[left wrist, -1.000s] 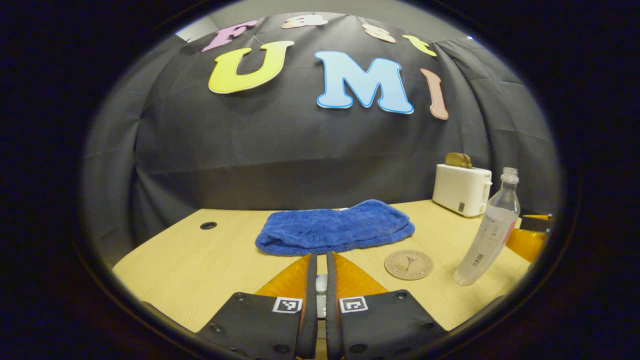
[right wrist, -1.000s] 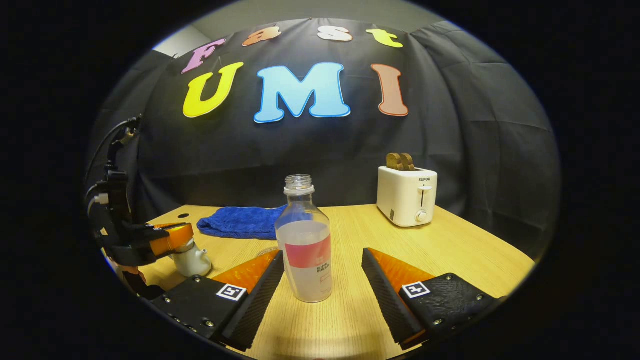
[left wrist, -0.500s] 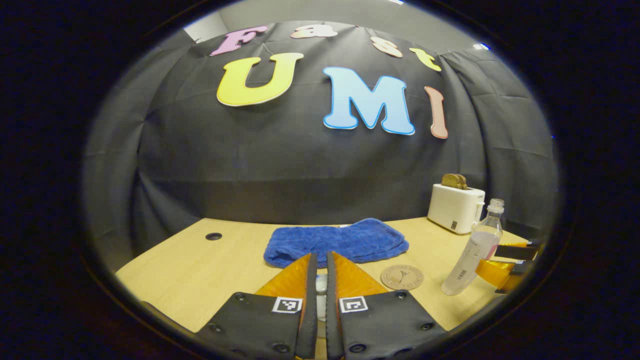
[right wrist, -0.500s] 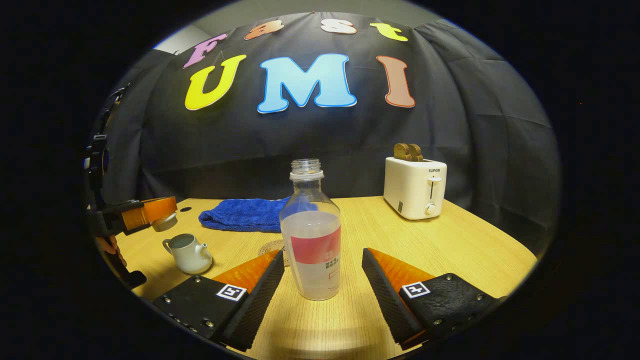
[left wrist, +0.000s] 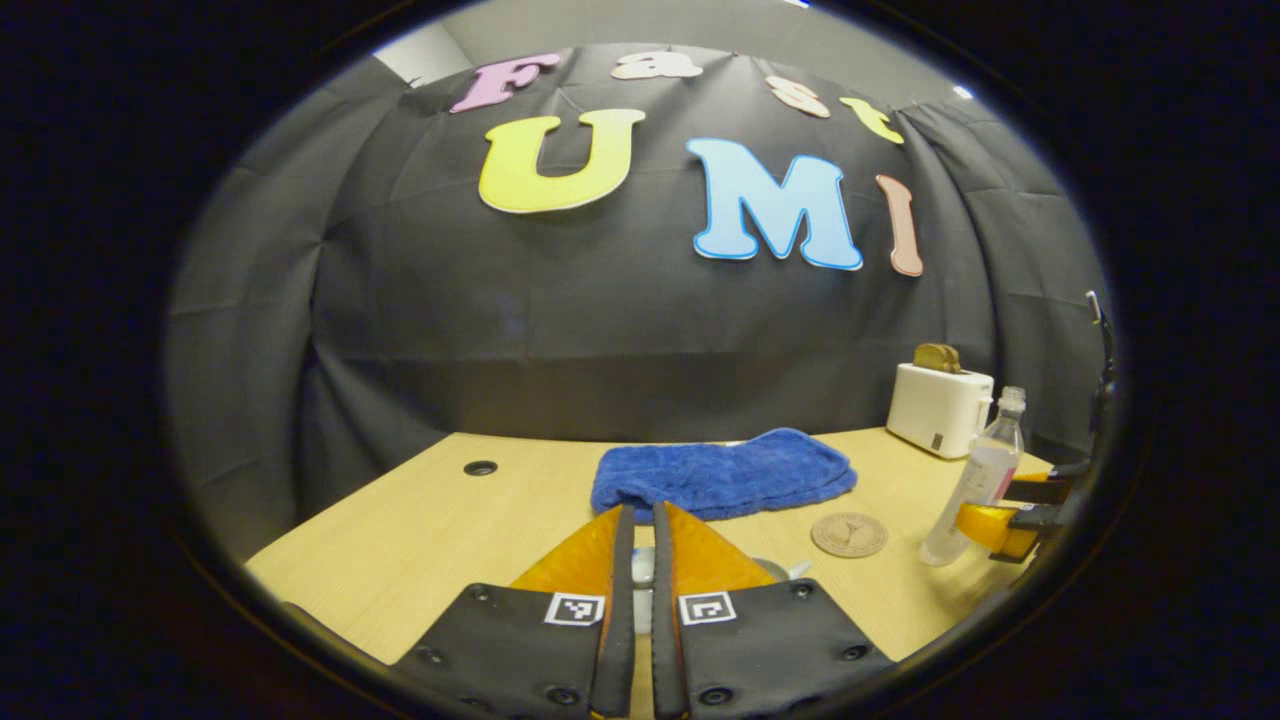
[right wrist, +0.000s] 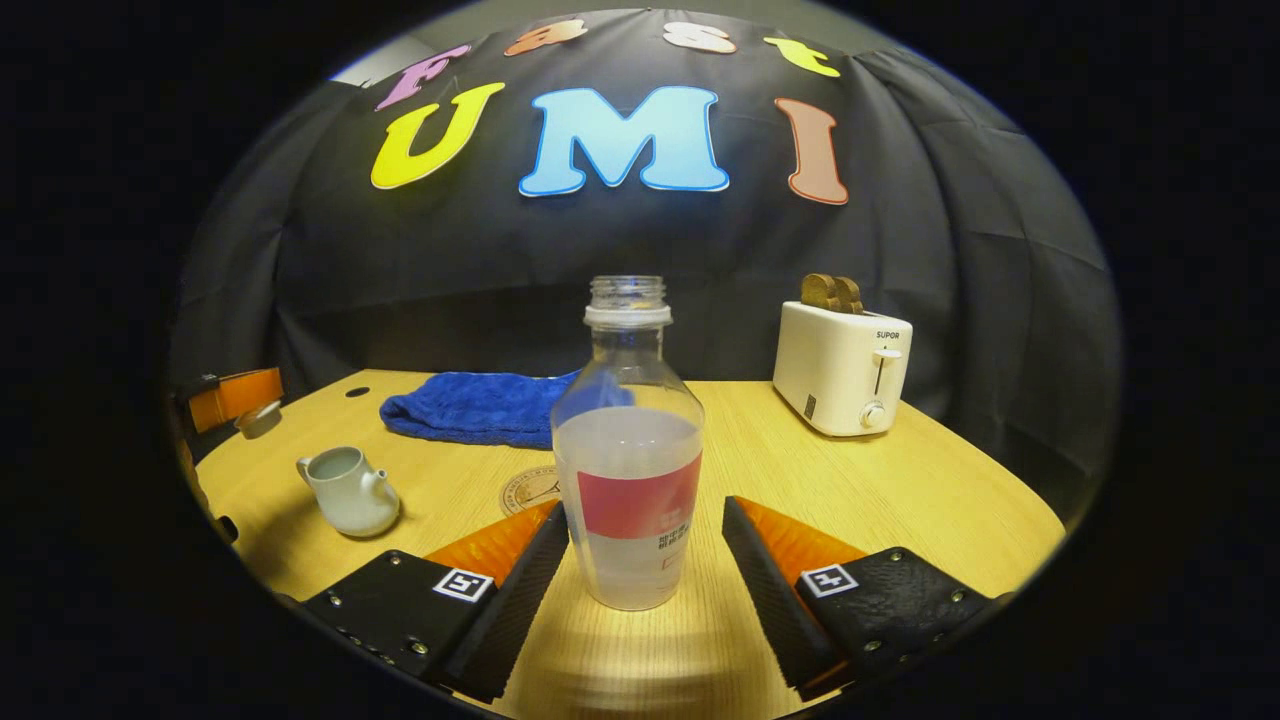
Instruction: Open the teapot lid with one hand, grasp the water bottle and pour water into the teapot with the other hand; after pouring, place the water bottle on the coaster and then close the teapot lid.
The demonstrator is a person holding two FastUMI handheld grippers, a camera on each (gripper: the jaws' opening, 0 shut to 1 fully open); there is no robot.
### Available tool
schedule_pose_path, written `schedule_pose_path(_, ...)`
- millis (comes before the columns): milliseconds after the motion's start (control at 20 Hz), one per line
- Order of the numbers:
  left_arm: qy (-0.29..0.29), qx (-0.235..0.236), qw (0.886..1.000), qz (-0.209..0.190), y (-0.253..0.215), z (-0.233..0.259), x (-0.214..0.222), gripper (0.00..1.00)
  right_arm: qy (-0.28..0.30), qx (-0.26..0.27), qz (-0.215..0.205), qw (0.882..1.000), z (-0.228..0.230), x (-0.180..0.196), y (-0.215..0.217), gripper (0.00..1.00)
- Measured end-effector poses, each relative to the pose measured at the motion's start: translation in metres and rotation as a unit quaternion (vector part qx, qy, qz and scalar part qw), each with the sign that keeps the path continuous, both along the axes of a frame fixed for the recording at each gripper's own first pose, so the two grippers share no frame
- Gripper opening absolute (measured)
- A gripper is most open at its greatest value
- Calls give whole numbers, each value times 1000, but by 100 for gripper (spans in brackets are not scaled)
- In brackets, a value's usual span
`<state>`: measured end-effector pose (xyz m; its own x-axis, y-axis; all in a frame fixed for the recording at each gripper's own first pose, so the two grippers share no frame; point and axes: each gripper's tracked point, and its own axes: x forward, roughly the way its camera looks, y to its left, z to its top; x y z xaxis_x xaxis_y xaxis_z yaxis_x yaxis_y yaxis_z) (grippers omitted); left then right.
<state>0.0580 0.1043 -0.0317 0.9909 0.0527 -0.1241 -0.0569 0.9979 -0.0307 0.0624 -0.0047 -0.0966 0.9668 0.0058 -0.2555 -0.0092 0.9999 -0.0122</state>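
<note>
Dim booth, overhead light, soft shadows on table [right wrist: 900, 490]; fisheye-warped edges, sharp focus.

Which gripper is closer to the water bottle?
Right. The right gripper is open with the water bottle standing between its fingers. The left gripper is off by the table's far left side, holding the teapot lid.

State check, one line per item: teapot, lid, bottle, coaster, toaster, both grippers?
Small white ceramic teapot: open, upright on table.
White teapot lid: lifted off, pinched by left gripper.
Clear plastic water bottle: uncapped, upright, part full.
Round wooden coaster: bare.
White toaster: bread up.
Right gripper: open around bottle.
</note>
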Motion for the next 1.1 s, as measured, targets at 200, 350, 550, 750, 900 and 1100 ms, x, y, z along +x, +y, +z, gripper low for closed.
schedule_pose_path(200,6,-9,1000,4,11,-10,-4,13,6,-14,1,1000,-5,4,3,82)
schedule_pose_path(350,10,-15,1000,6,16,-17,-5,14,3,-36,0,999,-4,6,3,78)
schedule_pose_path(550,12,-22,1000,7,22,-21,-7,14,-13,-112,-3,994,11,7,4,77)
schedule_pose_path(750,15,-25,1000,6,27,-27,-11,14,-35,-228,5,973,32,17,14,77)
schedule_pose_path(900,17,-29,999,9,34,-29,-14,14,-53,-307,20,950,47,27,27,77)
schedule_pose_path(1100,21,-34,999,14,45,-35,-19,14,-71,-386,38,919,57,39,47,77)
